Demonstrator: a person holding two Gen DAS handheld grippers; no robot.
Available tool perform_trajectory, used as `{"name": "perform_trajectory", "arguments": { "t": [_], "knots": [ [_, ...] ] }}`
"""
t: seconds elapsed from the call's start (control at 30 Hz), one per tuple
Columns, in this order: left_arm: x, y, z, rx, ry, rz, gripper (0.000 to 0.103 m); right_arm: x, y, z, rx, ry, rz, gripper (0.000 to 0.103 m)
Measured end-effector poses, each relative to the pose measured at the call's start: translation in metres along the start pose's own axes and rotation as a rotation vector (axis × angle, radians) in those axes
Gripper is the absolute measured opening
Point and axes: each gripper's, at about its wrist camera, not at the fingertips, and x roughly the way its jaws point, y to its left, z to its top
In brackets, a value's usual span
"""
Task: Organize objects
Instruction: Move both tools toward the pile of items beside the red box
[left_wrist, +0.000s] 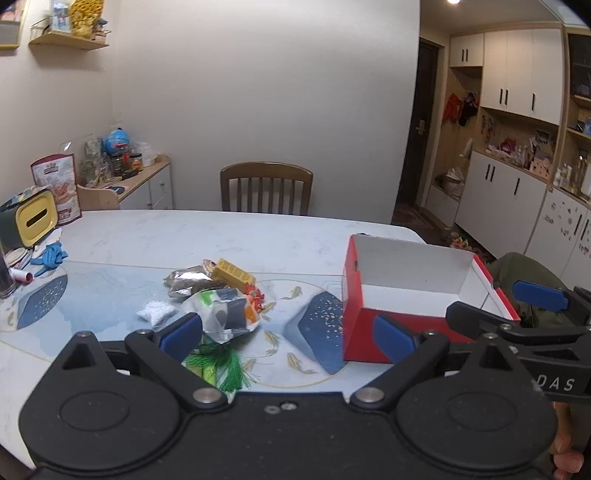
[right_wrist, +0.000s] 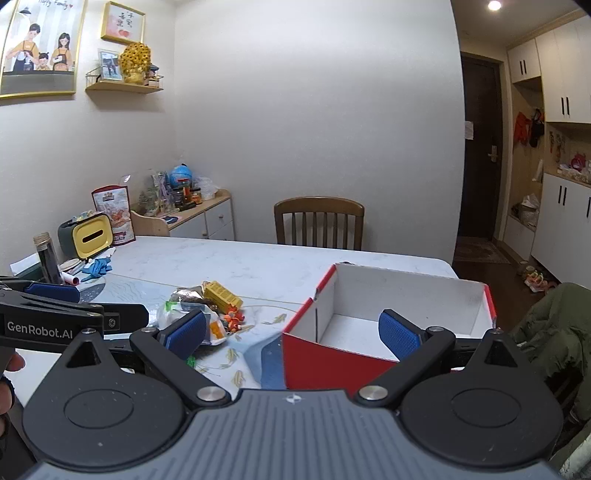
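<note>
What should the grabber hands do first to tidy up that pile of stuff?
Probably the left gripper should ease forward and down onto the white packet at the near edge of the pile. Both grippers are open and hold nothing, the red box beside the pile looks empty, and that packet lies nearest the left gripper's fingers. The right gripper faces the box.

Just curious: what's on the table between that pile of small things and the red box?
Nothing loose: only the placemat with its fish pattern, between pile and red box, clearest in the left wrist view.
</note>
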Motion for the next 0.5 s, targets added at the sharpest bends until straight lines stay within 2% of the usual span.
{"name": "perform_trajectory", "arguments": {
  "t": [0.3,0.5],
  "knots": [
    [0.008,0.023,-0.001,-0.016,0.021,0.047,0.098,0.019,0.029,0.003,-0.042,0.027,0.039,0.101],
    [0.033,0.056,-0.003,-0.027,0.068,0.023,0.098,0.049,0.056,0.004,-0.07,0.091,0.053,0.1]
  ]
}}
